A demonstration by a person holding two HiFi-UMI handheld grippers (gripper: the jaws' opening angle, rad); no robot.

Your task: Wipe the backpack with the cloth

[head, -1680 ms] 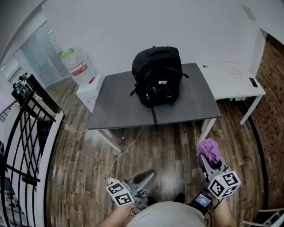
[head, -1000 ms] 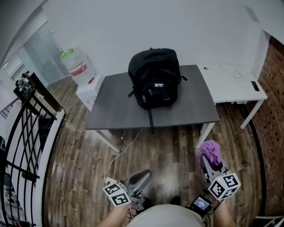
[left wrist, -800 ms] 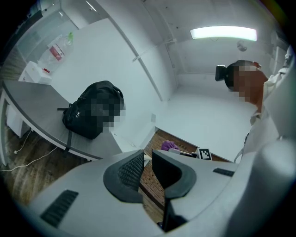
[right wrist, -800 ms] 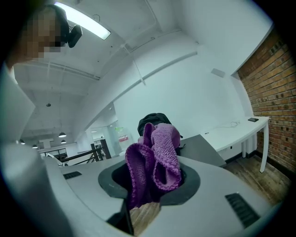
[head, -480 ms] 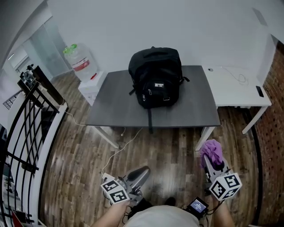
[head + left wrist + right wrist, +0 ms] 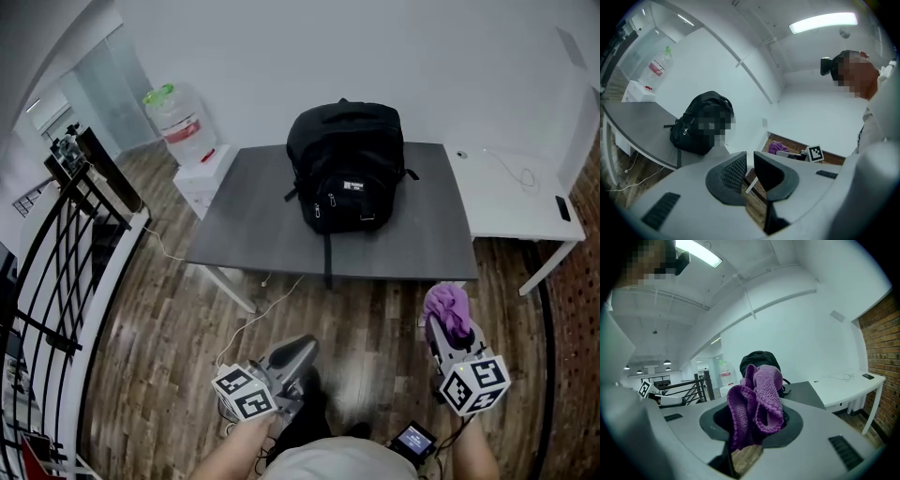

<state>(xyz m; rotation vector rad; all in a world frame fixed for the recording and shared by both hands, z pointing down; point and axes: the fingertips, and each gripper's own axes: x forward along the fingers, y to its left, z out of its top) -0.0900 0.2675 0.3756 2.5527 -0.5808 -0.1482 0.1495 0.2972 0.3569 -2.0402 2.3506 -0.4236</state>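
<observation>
Standing short of desk (image 6: 246, 234), both tongs low over wood floor (image 6: 178, 323); wiping not yet begun. Right tongs (image 6: 448, 328) clamp bunched purple cloth (image 6: 448, 306), tuft forward, ready for wiping. Left tongs (image 6: 298, 352): narrow gap, nothing between, likely free to steady bag. Backpack (image 6: 349, 169) upright at desk's rear middle, zips closed, contents unseen.

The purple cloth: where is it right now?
The cloth is at the head view's lower right, pinched in the right gripper, short of the grey table and backpack.
</observation>
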